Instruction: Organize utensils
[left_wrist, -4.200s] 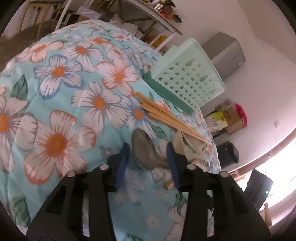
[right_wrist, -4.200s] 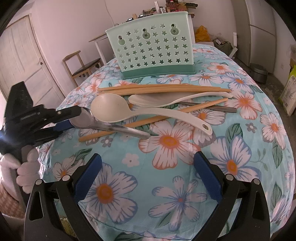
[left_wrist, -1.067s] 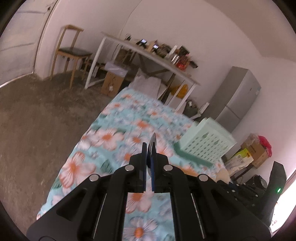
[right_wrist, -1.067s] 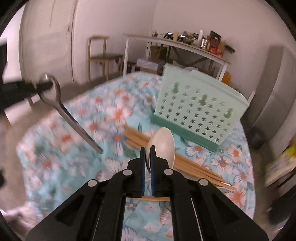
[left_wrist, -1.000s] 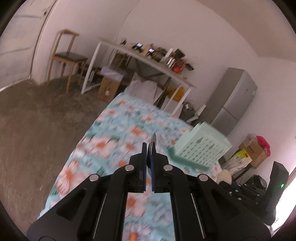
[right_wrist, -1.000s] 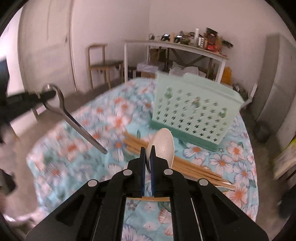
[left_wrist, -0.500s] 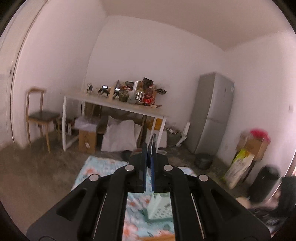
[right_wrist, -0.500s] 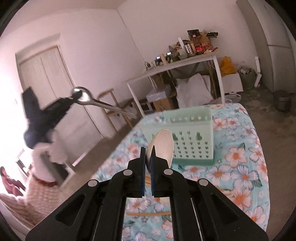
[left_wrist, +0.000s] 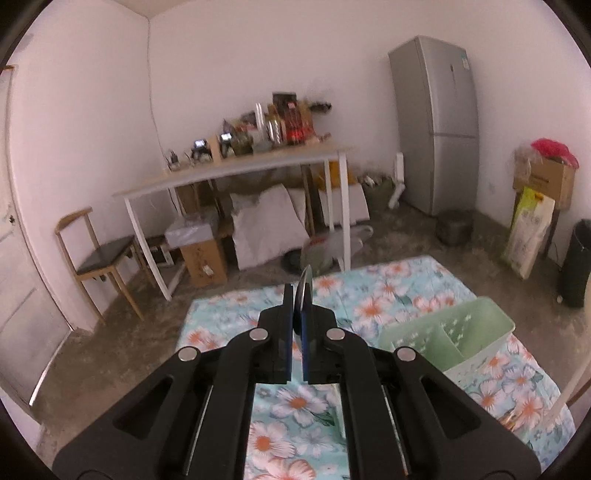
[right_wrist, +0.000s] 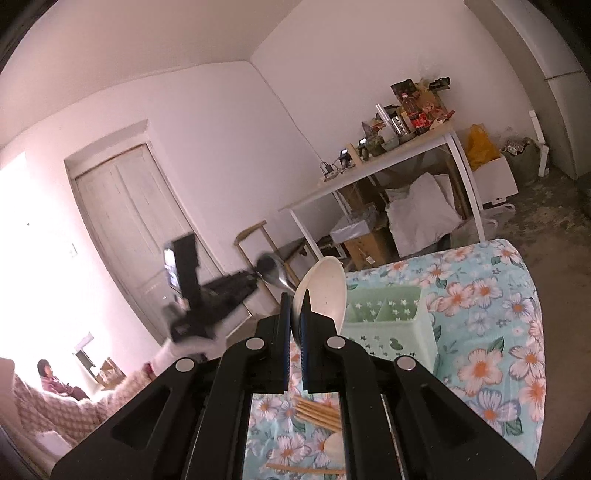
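Both tongs are up above the flowered tablecloth (left_wrist: 413, 291). The left gripper (left_wrist: 297, 314) has its blue pads pressed together on a metal spoon (left_wrist: 305, 286), seen edge-on from its own camera; from the right wrist view the steel bowl (right_wrist: 271, 271) sticks out past the black jaws. The right gripper (right_wrist: 294, 317) pinches a cream plastic spoon (right_wrist: 325, 291), bowl upward. The mint-green utensil basket (right_wrist: 388, 325) stands on the cloth just beyond, its compartments open. Wooden chopsticks (right_wrist: 317, 411) lie on the cloth below the right gripper.
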